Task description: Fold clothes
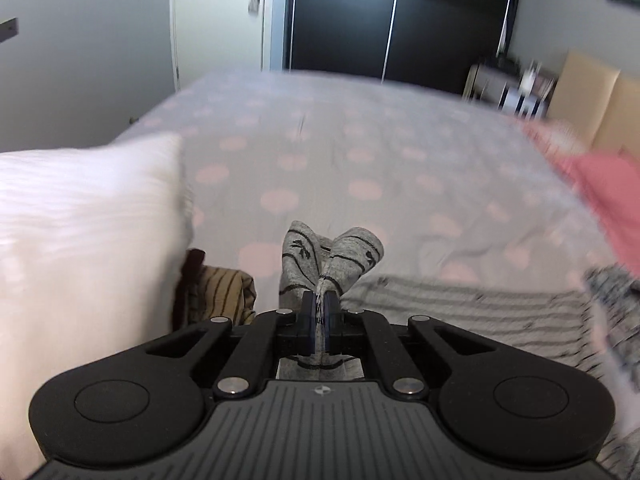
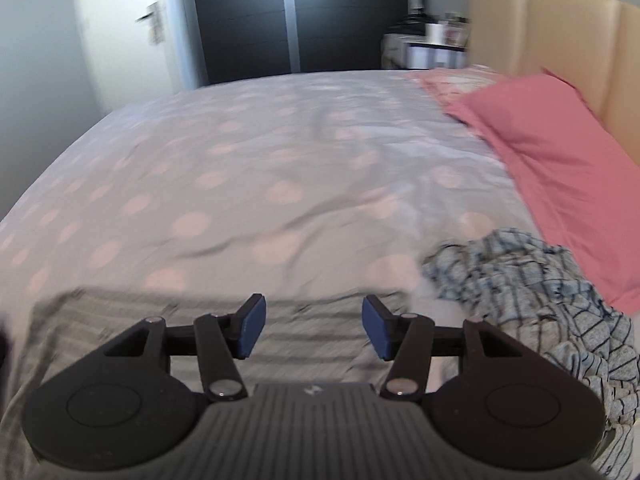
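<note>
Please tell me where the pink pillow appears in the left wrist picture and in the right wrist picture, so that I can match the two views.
Left wrist view: the pink pillow lies at the right edge, blurred, cut off by the frame.
Right wrist view: the pink pillow fills the upper right, against the beige headboard.
Shared landmark: the dark wardrobe beyond the far edge of the bed.

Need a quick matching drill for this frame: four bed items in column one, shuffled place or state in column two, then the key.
1. grey patterned socks
2. pink pillow
3. white pillow
4. right tongs

A. open, nothing between them
B. against the beige headboard
C. pinched in the left tongs
D. left edge of the left wrist view

Pairs: 1-C, 2-B, 3-D, 4-A
</note>
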Motion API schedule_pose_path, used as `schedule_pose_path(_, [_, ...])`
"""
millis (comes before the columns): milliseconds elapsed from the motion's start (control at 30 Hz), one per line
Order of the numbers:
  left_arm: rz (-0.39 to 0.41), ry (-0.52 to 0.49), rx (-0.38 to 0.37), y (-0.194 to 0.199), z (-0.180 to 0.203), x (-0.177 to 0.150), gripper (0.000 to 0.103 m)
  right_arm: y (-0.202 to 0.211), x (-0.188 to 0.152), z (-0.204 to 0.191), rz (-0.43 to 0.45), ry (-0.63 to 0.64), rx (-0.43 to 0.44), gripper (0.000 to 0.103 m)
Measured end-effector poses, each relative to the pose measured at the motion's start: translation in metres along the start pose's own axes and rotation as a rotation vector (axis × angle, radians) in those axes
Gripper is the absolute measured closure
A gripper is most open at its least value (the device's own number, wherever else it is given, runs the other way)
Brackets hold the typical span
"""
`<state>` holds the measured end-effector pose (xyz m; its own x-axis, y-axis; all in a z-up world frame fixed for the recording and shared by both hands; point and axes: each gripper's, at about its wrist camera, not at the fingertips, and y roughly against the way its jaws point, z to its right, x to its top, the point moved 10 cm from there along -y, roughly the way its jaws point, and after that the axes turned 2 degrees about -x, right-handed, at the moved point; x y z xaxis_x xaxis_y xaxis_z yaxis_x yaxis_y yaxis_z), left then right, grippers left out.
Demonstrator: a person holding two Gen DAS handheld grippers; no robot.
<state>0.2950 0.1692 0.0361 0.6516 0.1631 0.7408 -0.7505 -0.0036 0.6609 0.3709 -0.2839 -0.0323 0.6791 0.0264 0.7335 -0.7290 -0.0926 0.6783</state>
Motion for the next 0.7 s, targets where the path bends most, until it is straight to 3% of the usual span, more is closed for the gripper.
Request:
schedule_pose_path(233, [0.237, 0.021, 0.118, 0.101, -0.03, 0.006, 0.101, 0.056, -0.029, -0.05, -0.03, 0.12, 0.109, 0.04])
schedule_pose_path(467, [0.286, 0.086, -0.022, 0.156, -0.022, -0.029, 0.101, 0.094, -0.06, -0.079, -0.06, 0.156, 0.173, 0.04])
schedule_pose_path(700, [0.231, 0.016, -0.153, 0.165, 0.029, -0.096, 0.101, 0.127, -0.107, -0.099, -0.096, 0.195, 0.243, 0.04])
